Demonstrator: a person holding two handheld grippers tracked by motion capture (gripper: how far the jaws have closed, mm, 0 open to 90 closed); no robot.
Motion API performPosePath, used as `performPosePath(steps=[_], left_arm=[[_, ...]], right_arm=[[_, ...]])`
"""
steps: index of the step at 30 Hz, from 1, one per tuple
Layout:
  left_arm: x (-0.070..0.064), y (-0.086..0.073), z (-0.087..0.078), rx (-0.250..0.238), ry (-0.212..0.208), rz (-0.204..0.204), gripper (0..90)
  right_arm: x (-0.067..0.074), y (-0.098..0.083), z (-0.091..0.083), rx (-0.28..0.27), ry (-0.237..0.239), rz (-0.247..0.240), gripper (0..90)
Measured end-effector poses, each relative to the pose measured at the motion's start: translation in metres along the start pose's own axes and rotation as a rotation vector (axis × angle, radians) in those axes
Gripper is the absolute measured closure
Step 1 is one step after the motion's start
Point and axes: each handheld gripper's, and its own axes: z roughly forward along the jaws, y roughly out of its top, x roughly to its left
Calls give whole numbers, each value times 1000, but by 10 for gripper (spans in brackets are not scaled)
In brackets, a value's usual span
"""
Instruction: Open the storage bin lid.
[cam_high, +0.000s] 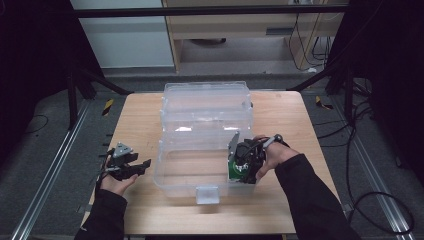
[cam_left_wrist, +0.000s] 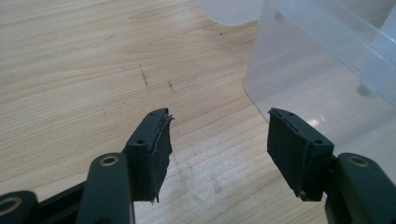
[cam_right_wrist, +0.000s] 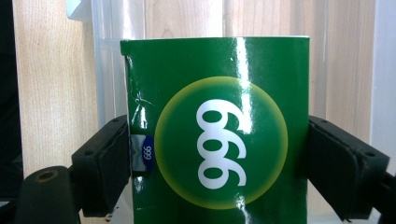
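Your right gripper (cam_high: 243, 167) sits at the lower right of the clear plastic bin (cam_high: 172, 165) in the high view, just right of centre frame, with your right hand (cam_high: 272, 152) behind it. Its jaws are clamped on a green box (cam_right_wrist: 217, 135), one pad on each side; in the right gripper view that box takes up the middle of the frame, a yellow-ringed circle with white "999" on its face, and the bin's clear wall and wood grain show behind it. Your left gripper (cam_left_wrist: 219, 144) rests at the lower left of the high view, on the wooden table (cam_high: 135, 115) just outside the bin's left wall. Its jaws stand wide apart with nothing between them, over bare wood.
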Motion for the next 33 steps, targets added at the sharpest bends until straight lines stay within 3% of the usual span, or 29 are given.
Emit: performPosePath(steps=[4, 8, 14, 15, 17, 20, 23, 26, 28, 29, 33], left_arm=[[1, 0, 0, -2, 2, -2, 389], [1, 0, -1, -3, 2, -2, 389], [2, 1, -3, -11, 5, -4, 392], [2, 1, -4, -14, 7, -3, 394], [2, 1, -4, -19, 8, -5, 403], [2, 2, -6, -30, 12, -7, 412], [2, 2, -7, -41, 10, -8, 439], [2, 2, -8, -43, 11, -5, 449], [1, 3, -8, -41, 13, -2, 452], [1, 3, -9, -45, 13, 0, 453], [0, 4, -10, -53, 12, 1, 455]], right_arm=[[-1, -1, -3, -1, -4, 17, 148], [-2, -7, -14, -38, -17, 59, 160], [1, -17, -31, -124, -85, 129, 222], [2, -21, -39, -151, -105, 176, 244], [3, -25, -45, -183, -127, 182, 263], [5, -27, -50, -203, -136, 206, 280], [10, -32, -54, -278, -115, 271, 333], [13, -32, -54, -284, -136, 269, 341], [16, -33, -56, -313, -138, 285, 358], [20, -33, -57, -353, -121, 307, 372], [28, -32, -54, -366, -133, 296, 366]])
